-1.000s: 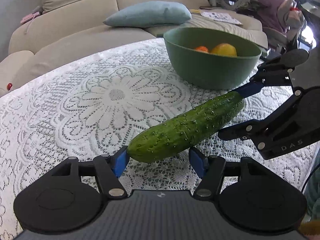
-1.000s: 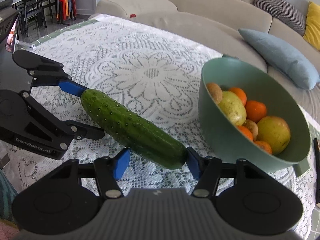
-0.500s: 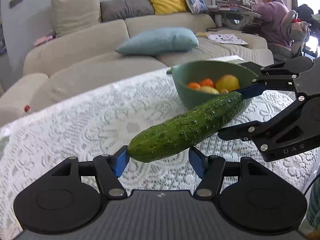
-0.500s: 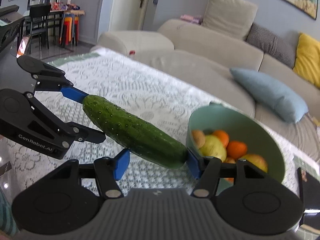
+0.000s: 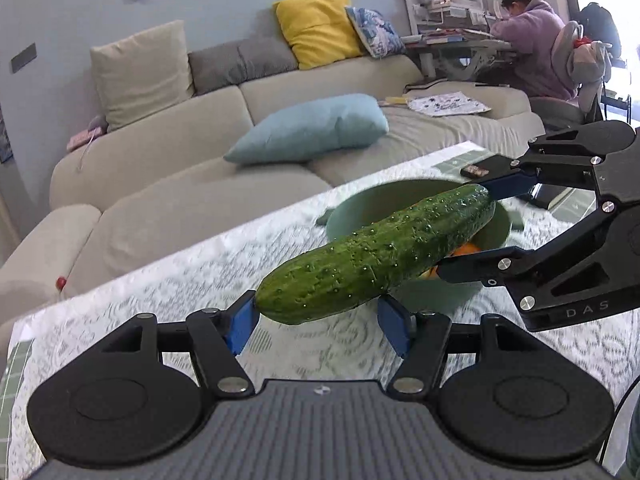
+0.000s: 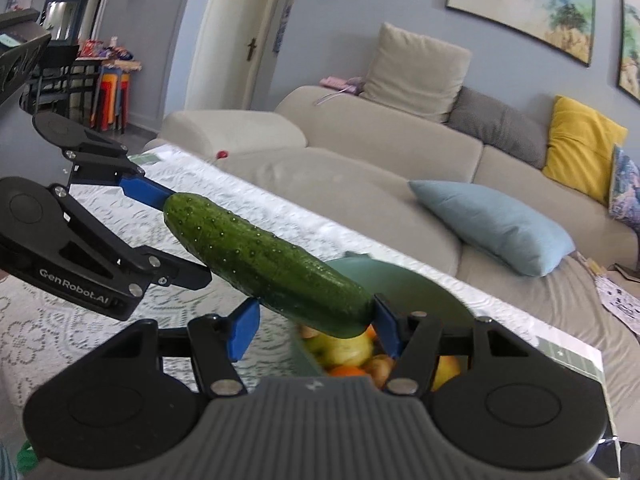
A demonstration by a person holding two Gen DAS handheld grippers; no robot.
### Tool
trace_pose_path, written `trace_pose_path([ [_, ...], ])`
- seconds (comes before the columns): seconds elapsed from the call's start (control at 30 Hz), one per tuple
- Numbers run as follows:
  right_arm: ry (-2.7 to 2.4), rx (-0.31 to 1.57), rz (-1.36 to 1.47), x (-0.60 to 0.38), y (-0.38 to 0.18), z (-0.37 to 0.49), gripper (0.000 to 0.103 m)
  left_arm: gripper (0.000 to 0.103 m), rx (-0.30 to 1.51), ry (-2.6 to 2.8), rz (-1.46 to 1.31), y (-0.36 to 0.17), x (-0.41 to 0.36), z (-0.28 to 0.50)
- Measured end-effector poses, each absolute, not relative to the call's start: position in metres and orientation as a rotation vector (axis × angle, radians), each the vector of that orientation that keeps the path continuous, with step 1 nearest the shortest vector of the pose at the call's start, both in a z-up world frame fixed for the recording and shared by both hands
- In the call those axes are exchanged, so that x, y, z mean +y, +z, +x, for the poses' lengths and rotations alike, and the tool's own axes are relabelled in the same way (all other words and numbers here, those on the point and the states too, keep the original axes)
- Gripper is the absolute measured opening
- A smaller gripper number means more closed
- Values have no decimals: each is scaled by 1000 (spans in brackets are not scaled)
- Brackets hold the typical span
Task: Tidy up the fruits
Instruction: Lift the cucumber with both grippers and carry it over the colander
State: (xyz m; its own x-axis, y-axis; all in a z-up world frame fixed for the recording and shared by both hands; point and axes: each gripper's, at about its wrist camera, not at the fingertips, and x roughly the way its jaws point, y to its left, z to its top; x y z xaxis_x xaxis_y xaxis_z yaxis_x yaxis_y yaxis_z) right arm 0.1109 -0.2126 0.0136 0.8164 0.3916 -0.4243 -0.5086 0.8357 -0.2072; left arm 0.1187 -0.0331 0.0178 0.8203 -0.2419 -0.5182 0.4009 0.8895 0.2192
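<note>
Bowl (image 5: 404, 200) fruit mostly hidden behind cucumber (image 5: 376, 254)

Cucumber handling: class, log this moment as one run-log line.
object: bumpy dark-green cucumber | left gripper: grips one end | right gripper: grips other end | position: airborne above pale-green plastic bowl

A white lace cloth (image 5: 168, 292) covers the counter (image 6: 568, 354) across the lower half of both frames. Behind it runs a beige sofa (image 5: 168, 168). A light blue pillow (image 5: 312, 128) lies on its seat at centre frame, with a yellow cushion (image 5: 320, 28) and a grey striped cushion (image 5: 244, 62) propped against the backrest above. At upper right, a person in a lilac top (image 5: 532, 60) sits at a cluttered desk (image 5: 452, 36). Framed paintings (image 6: 524, 4) hang on the blue-grey wall.
</note>
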Motion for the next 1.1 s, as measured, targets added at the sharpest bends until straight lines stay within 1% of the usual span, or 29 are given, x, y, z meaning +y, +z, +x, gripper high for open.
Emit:
trace_pose_path([
  [0.47,415,390,-295,-268,9,144,59,74,484,-377,389,13,-92,151],
  [0.67,392,455,-273,-276,-4,164,59,74,546,-391,371,2,-100,172],
  [1.1,384,566,-252,-269,-27,196,59,74,649,-366,421,-15,-106,197],
])
